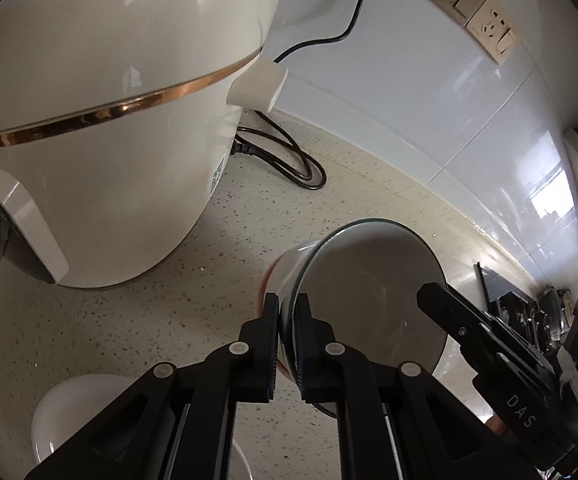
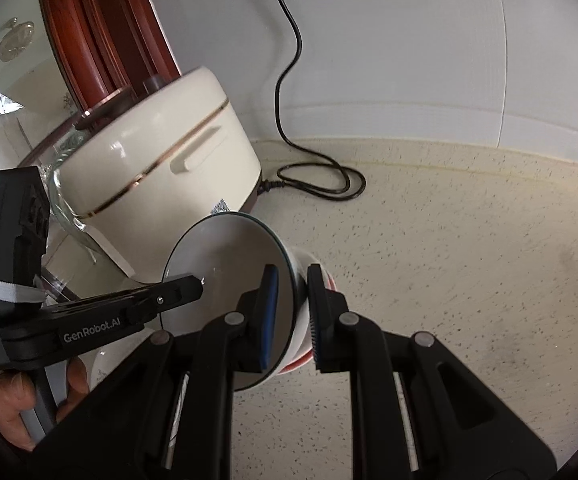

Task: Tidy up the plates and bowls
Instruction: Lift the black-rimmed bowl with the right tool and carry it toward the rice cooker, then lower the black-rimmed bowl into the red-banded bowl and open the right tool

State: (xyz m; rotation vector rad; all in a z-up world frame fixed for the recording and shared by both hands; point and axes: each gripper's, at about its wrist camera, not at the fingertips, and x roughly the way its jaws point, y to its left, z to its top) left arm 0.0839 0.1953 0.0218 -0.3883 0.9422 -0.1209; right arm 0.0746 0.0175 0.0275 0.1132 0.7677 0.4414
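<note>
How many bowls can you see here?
2: one bowl pinched at its rim by both grippers above the counter; another white bowl below, lower left. More may be hidden.

Both wrist views angled down, close over the speckled beige stone countertop [image 1: 193, 240], facing the far white tiled wall [image 2: 409, 40]. Shared: cream rice cooker with copper band [image 1: 101, 80], coiled black power cord [image 2: 321, 180].

Bowl [image 1: 373, 280]: white, red base band. Cooker [image 1: 101, 128]: cream, copper stripe. Counter [image 2: 469, 240]: beige, dark speckles. Cord [image 2: 289, 60]: black.
</note>
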